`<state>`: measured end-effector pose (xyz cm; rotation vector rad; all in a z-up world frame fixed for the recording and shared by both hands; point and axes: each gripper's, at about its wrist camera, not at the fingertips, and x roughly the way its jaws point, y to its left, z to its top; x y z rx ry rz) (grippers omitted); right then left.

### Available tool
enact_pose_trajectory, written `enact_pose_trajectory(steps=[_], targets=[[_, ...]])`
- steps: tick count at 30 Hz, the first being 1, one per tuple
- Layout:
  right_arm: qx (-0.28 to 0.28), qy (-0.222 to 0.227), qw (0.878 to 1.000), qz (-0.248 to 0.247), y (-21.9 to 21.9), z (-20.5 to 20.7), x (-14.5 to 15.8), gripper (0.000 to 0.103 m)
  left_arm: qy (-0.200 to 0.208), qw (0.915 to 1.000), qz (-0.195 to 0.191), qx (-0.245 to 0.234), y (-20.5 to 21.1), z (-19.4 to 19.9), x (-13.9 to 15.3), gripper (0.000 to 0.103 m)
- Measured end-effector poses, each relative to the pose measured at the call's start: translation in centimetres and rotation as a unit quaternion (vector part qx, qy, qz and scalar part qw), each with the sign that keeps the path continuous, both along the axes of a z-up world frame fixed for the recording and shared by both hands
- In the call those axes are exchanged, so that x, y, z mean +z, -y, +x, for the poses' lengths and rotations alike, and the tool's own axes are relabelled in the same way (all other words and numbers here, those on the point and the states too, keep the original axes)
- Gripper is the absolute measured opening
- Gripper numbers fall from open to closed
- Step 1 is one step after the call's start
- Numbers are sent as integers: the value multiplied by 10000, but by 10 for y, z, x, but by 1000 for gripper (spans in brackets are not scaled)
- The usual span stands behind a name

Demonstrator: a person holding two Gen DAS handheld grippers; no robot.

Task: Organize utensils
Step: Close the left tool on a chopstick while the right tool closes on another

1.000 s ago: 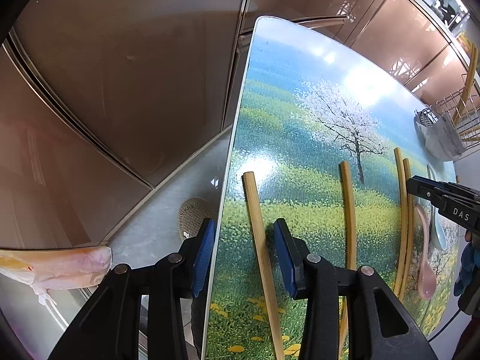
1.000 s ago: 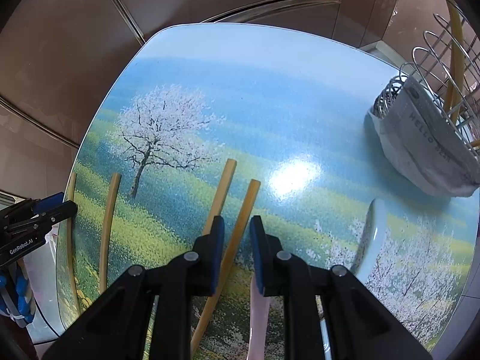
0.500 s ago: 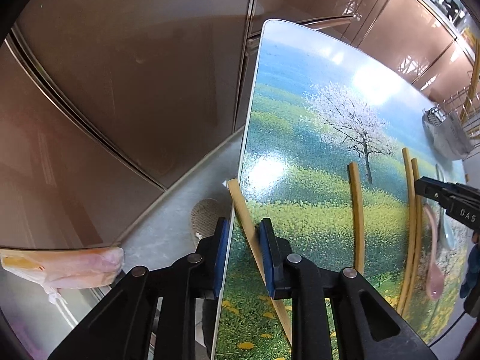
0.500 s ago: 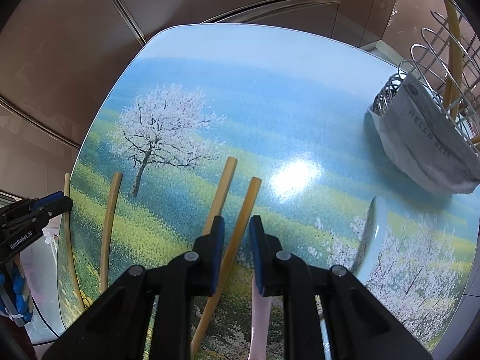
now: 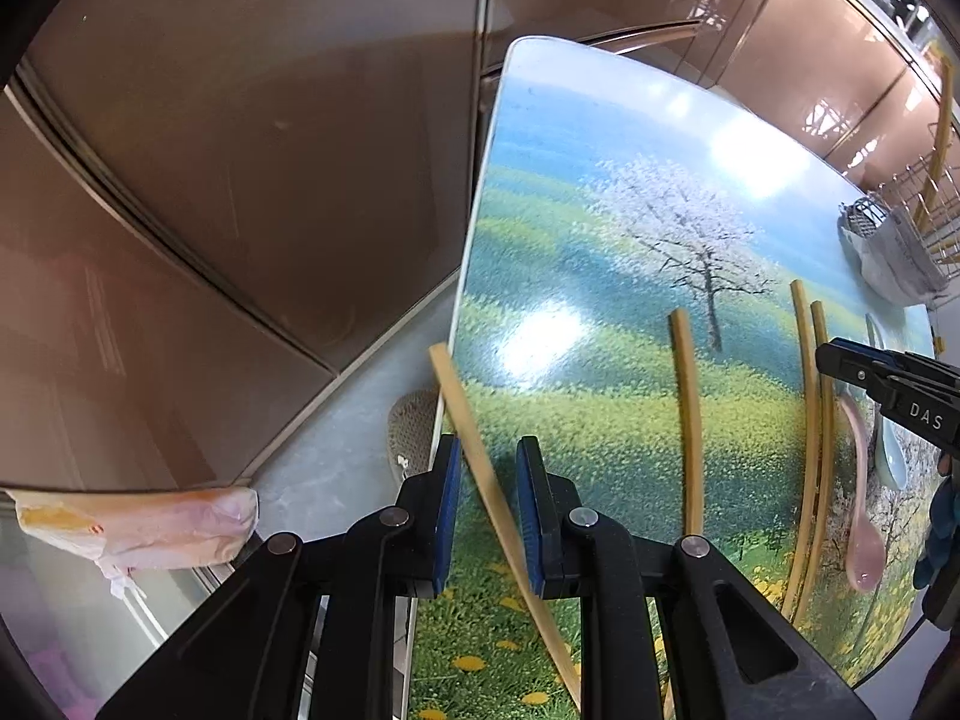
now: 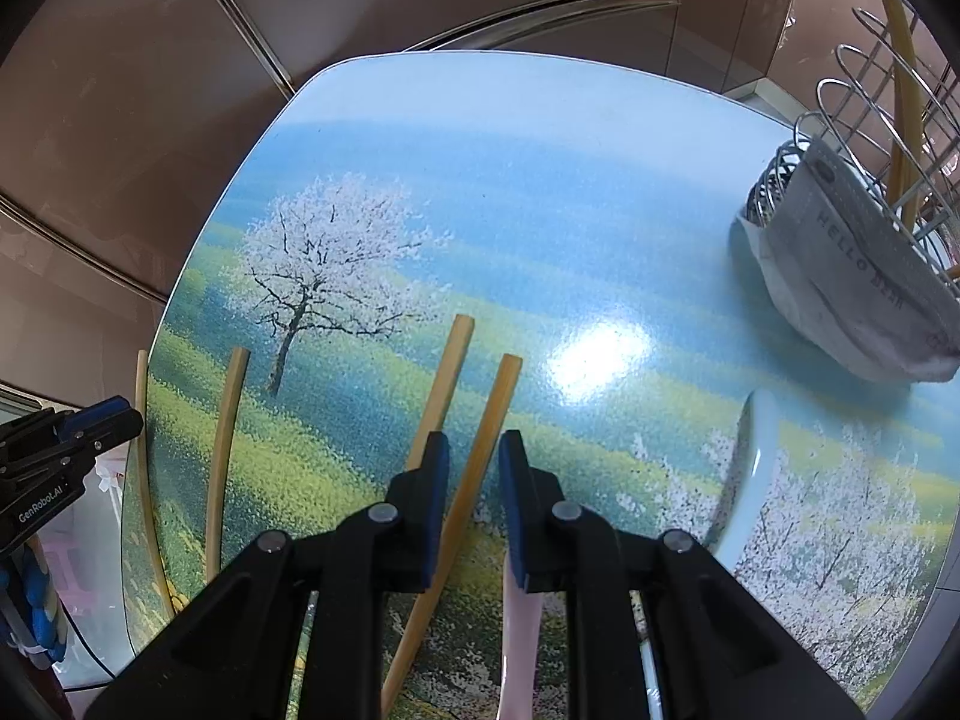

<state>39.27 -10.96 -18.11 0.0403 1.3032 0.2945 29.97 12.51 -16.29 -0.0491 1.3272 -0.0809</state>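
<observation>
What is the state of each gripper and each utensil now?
left gripper, open, astride the edge chopstick.
right gripper, open, astride the middle chopstick.
edge chopstick, tip past the table edge.
pink spoon, lying flat on the table.

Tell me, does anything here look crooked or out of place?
Yes: the leftmost chopstick, between the left gripper's fingers, lies slanted, its tip past the table's left edge. The other chopsticks lie roughly parallel.
</observation>
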Motion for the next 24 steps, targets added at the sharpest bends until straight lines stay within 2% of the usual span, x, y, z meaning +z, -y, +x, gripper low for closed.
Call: enact_pose_trajectory(steps=[7,12,16,24], targets=[[0,-40,10000,44,1,2,0,14,-217,9996,-104,128,0,5,-8,18],[-1,-55,10000,-80,-1,2,2,11,-293,9995,80,24,9,7,-9,16],[-22,-51,9999,-126,-4,2,2,10,-355,9993,118,-48,17,10,-10,11],[-104,38,9998,-170,-10,1,2,9,-221,9995,216,-109,30,8,-4,6]])
